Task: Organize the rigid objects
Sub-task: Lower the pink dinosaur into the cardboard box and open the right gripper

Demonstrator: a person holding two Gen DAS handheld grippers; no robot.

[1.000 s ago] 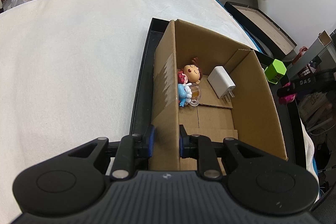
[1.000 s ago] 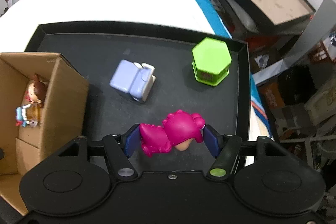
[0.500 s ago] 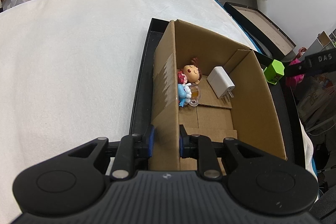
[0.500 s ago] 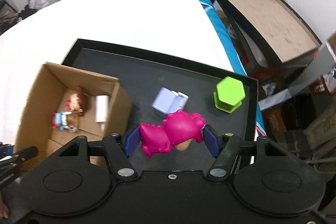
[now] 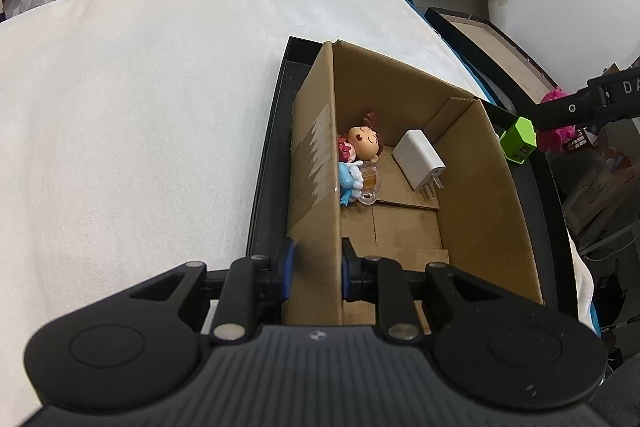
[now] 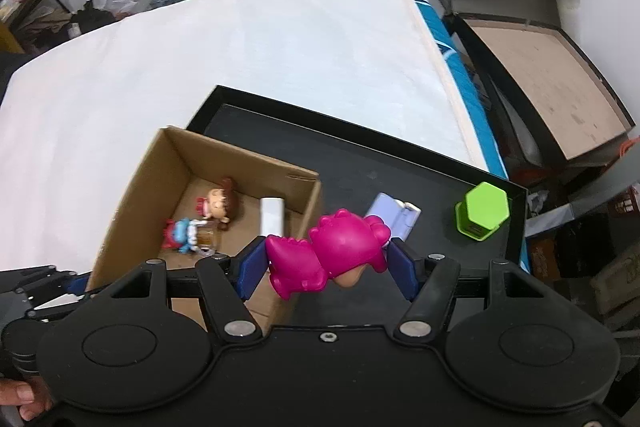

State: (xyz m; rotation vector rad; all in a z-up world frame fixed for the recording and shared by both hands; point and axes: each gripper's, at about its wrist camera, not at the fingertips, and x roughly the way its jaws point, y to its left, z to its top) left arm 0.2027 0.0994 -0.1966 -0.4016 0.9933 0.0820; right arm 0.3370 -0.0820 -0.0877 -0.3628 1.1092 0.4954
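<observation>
The left claw (image 5: 316, 267) pinches the near wall of the plain cardboard box (image 5: 472, 211). The right claw (image 6: 326, 265), half open above the box's near corner, grips a glossy, lumpy pink plastic figure (image 6: 332, 251) between its blue pads.

Pretty bright, even indoor light with soft shadows, both views sharp in the middle but heavily fisheye-warped at the edges, corners going black, and the white bedsheet (image 5: 132, 99) looks slightly blown out.
</observation>
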